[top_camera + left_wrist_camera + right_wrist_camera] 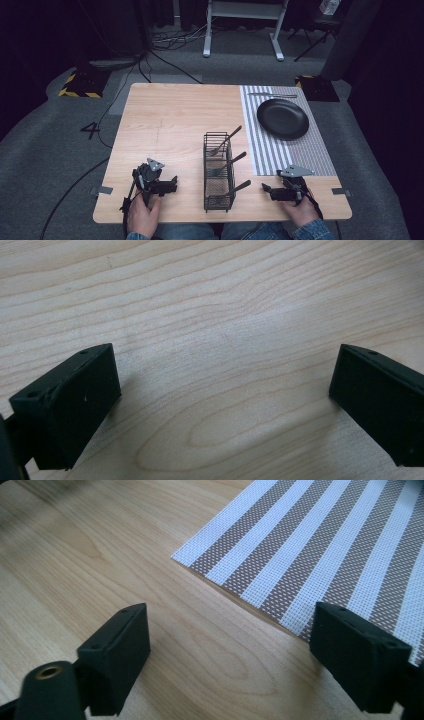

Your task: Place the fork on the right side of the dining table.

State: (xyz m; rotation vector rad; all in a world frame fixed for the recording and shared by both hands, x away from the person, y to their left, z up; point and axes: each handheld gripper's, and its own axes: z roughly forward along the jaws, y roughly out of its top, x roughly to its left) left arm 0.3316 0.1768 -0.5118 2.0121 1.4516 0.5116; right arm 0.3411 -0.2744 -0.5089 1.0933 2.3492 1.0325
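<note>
3 forks (pixel 227 163) | wire-mesh caddy (pixel 218 198) | round matte-blk plate (pixel 283 118) | striped woven mat (pixel 320 150)

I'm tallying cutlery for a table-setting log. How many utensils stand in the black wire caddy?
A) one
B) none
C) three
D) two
C: three utensil handles, at least two of them forks, lean out of the wire caddy, one in each of its compartments, in the high view.

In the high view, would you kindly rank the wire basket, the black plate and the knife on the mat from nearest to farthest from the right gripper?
From the right gripper:
1. Wire basket, just to its left at the table's near edge.
2. Black plate, farther back on the striped mat.
3. Knife, beyond the plate at the mat's far edge.
</note>
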